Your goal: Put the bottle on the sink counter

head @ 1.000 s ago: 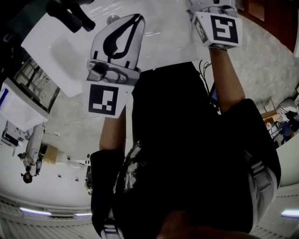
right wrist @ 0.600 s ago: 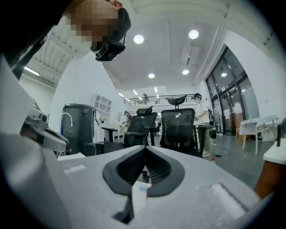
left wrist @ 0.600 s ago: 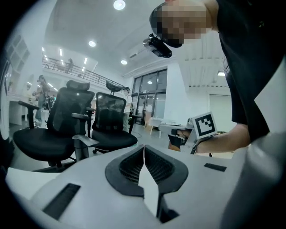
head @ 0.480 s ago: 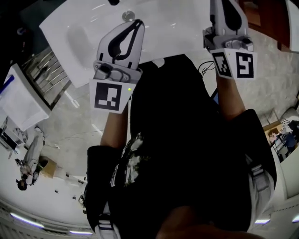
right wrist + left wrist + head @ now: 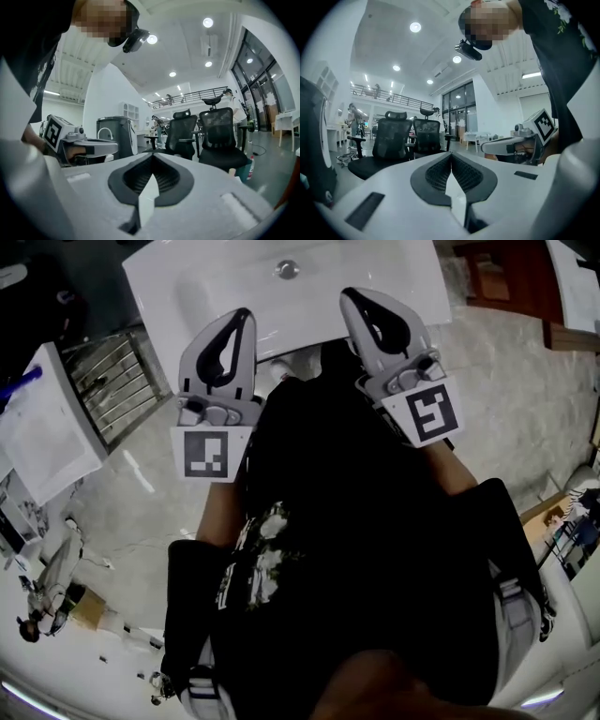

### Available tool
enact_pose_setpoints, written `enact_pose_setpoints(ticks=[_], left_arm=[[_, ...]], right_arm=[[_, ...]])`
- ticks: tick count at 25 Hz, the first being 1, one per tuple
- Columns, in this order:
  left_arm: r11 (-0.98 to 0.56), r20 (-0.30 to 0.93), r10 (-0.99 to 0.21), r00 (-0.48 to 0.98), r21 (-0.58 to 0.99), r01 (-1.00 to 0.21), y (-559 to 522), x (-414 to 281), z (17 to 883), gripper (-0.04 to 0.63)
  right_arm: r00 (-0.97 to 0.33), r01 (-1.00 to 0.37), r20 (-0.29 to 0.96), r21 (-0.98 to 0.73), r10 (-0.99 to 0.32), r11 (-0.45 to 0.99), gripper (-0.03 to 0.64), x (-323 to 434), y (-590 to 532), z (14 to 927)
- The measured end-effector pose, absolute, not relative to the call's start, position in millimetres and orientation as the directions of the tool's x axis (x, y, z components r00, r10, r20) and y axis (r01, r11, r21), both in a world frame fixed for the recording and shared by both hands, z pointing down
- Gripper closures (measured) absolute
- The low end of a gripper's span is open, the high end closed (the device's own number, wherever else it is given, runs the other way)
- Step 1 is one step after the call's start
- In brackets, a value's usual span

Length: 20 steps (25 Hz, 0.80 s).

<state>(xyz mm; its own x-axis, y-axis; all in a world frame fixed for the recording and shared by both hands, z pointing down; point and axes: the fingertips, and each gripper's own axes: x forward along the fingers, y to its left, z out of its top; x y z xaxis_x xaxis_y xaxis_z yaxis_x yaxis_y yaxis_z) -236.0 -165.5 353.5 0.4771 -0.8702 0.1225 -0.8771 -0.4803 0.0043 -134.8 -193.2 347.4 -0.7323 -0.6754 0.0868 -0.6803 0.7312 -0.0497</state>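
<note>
Sink counter's (image 5: 417,282) white basin (image 5: 225,282) shows us its drain (image 5: 287,269), and our left gripper (image 5: 244,315) and right gripper (image 5: 352,296) both have jaws pressed together.

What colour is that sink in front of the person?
The sink is glossy white; the head view shows it best.

White sink counter (image 5: 178,277) stands on pale floor (image 5: 525,409).

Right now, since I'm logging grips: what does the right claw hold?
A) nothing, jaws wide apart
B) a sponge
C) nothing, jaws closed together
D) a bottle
C: the right claw shows its pads pressed together with nothing between them.
</note>
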Motion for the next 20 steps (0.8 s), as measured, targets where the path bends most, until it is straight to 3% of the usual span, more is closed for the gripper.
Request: enact_pose_setpoints(ticks=[10,20], left_arm=[[-0.447,0.114,-0.889,0.444,-0.004,-0.894,-72,-289,358,0.580],[-0.476,0.094,-0.875,0.475,0.012,-0.880,-56,-276,369,0.580]], right_arm=[[-0.800,-0.592,0.109,0.016,-0.590,0.806,0.623,-221,-86,349],[-0.794,-0.586,0.167,0.045,-0.584,0.809,0.623,-219,-64,362]])
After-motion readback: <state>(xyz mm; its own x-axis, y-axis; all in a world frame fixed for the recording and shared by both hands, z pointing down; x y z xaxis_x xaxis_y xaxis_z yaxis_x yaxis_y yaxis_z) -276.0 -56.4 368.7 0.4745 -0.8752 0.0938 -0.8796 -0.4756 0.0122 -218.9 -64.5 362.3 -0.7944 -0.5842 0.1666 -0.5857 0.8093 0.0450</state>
